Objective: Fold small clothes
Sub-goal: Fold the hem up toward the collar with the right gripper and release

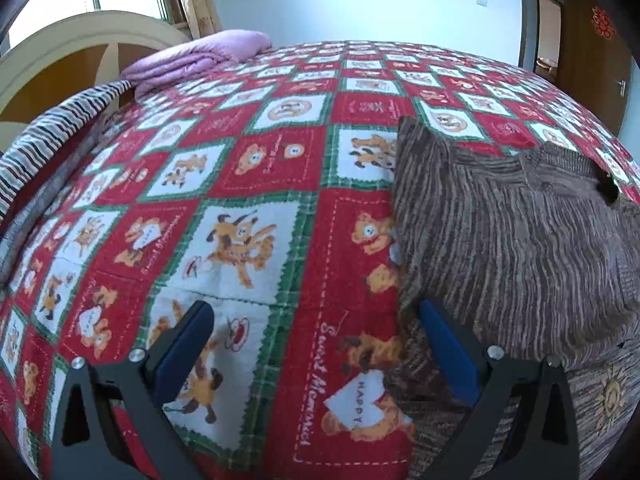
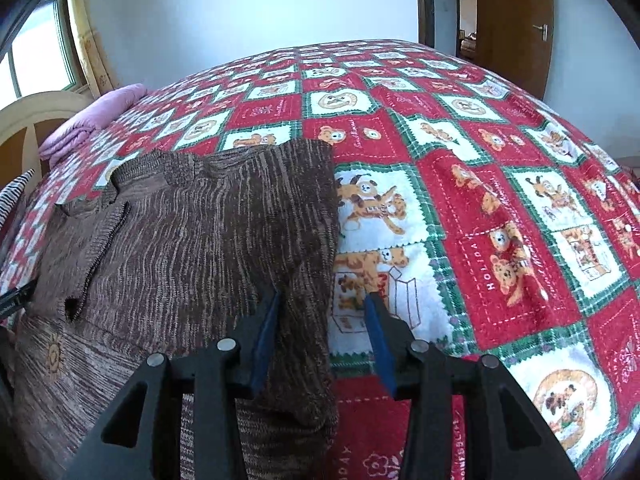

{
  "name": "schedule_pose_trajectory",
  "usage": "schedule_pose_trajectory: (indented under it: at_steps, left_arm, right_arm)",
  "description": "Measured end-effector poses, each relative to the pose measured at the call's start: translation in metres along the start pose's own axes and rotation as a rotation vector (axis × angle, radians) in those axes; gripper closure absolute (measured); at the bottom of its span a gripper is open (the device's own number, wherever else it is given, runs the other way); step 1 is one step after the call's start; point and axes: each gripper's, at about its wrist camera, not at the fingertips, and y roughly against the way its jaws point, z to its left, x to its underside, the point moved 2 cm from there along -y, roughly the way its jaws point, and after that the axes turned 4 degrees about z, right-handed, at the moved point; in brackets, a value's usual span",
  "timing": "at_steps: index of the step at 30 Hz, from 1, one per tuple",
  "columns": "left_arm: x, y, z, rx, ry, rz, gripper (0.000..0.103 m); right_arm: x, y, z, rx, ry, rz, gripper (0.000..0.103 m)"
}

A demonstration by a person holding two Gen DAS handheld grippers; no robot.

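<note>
While fingers (image 2: 276,316) gape, brown sweater (image 2: 192,232) folded

Brown knit sweater (image 2: 192,232), streaky tan/dk-brown yarn, small sun motif nr one edge. Lies on the bed in front of me, partly folded: one flap doubled over the body, collar opening visible twd far side. Rt edge straight, a fold of it bunched up nr me.

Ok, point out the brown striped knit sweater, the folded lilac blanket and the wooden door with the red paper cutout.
Brown striped knit sweater (image 2: 192,232), right wrist view: middle of folded body.
Folded lilac blanket (image 1: 200,56), left wrist view: top layer.
Wooden door with red paper cutout (image 2: 516,20), right wrist view: door panel.
</note>
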Motion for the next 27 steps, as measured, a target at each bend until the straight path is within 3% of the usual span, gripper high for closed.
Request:
schedule_pose_trajectory:
  at_steps: [12, 20, 27]
  left_arm:
    - [0.004, 0.012, -0.002, 0.011, -0.019, -0.02, 0.0]
    - [0.025, 0.039, -0.001, 0.098, -0.039, -0.025, 0.0]
    - [0.067, 0.078, 0.006, 0.173, -0.06, -0.044, 0.0]
  right_arm:
    - [0.012, 0.015, -0.005, -0.034, -0.017, -0.005, 0.052]
    - [0.041, 0.041, -0.001, -0.069, 0.0, -0.009, 0.051]
    - [0.073, 0.068, 0.007, -0.101, 0.038, 0.029, 0.051]
